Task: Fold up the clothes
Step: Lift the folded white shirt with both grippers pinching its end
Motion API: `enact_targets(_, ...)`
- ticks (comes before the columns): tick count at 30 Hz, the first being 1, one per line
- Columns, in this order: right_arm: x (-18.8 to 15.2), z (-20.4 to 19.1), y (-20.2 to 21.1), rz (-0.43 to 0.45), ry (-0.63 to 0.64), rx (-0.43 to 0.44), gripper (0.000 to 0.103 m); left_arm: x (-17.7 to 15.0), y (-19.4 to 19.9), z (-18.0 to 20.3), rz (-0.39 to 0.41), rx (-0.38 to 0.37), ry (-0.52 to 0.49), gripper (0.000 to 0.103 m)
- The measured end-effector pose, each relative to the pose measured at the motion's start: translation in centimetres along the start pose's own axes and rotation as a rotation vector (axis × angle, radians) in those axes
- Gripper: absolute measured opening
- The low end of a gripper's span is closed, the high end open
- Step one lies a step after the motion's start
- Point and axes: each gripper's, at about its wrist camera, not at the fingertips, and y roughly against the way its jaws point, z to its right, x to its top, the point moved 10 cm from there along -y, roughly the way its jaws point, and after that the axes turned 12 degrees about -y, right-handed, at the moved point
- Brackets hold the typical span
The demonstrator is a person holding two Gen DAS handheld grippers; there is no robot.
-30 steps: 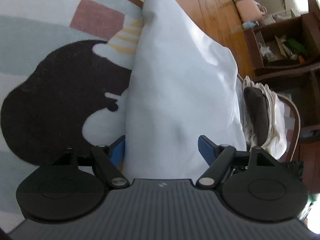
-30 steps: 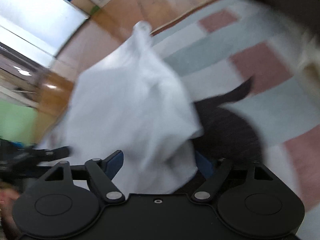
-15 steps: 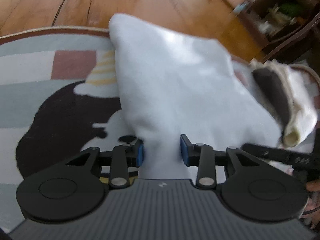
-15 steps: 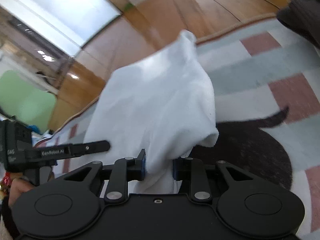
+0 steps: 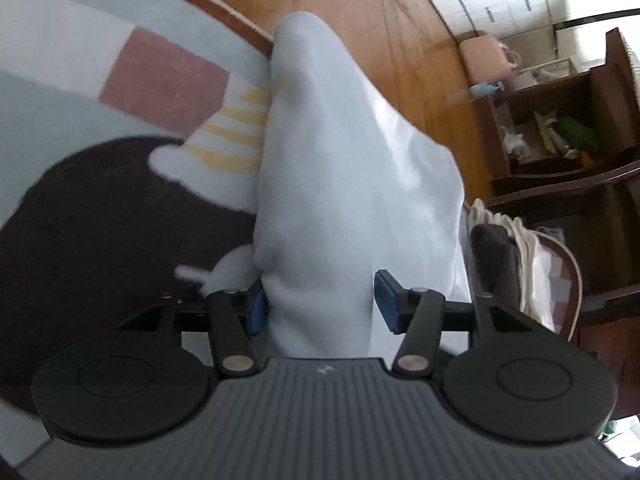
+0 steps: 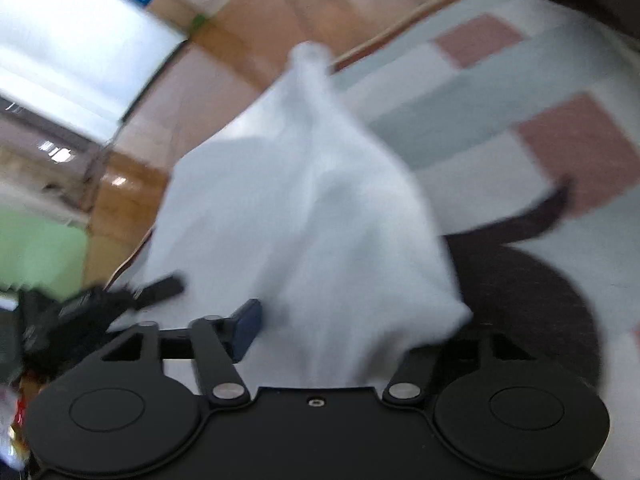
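- Left gripper (image 5: pixel 322 304): jaws opening, white garment (image 5: pixel 340 184) bunched between the blue pads (image 5: pixel 386 306); left pad against the cloth, right pad standing just off it with a gap showing.
- Right gripper (image 6: pixel 320 332): jaws opening too, same white cloth (image 6: pixel 304 208) between them; left blue pad clear of the fabric, right pad hidden under a draped fold, so contact there impossible to tell.
- Garment lifted and hanging in a peaked drape over the patterned rug (image 5: pixel 72 92), far tip near the rug's edge by the wooden floor (image 5: pixel 360 12).
- Stack of folded clothes (image 5: pixel 508 264) just right of the garment in the left view.
- Dark wooden shelf unit (image 5: pixel 560 128) behind the stack.
- Right view motion-blurred.
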Motion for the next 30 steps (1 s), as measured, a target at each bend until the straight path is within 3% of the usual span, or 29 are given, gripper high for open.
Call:
enact_targets(2,-0.3,-0.9,-0.5,0.013,0.059,-0.008,0.031,0.0,0.0,0.4,0.029,0.059,-0.041,0.040)
enact_targets(5,-1.0,-2.8,0.6,0.050,0.100,0.004,0.028,-0.4,0.6,2.9,0.067,0.190,-0.242,0.032)
enact_targets(9,-3.6,-7.3,3.5,0.058,0.289,-0.067,0.025,-1.2,3.6,6.6,0.109,0.288,-0.443,0.030)
enact_targets(11,-5.0,-9.6,5.2,0.046,0.331,-0.018,0.025,-1.5,5.9,8.0,0.160,0.348,-0.507,0.030)
enact_targets(15,-7.3,-13.9,6.5,0.016,0.482,-0.024,0.025,-2.4,10.9,8.5,0.256,0.390,-0.467,0.030)
enact_targets(22,-9.3,-19.5,10.1,0.075,0.602,0.026,0.024,-1.4,19.2,10.8,0.371,0.417,-0.452,0.030)
enact_targets(26,-9.3,-21.1,13.4,0.138,0.712,-0.011,0.024,-0.4,20.7,15.0,0.422,0.398,-0.483,0.030)
enact_targets(30,-8.0,-21.1,18.0,0.178,0.728,-0.012,0.024,-1.2,20.5,19.1,0.490,0.329,-0.528,0.030)
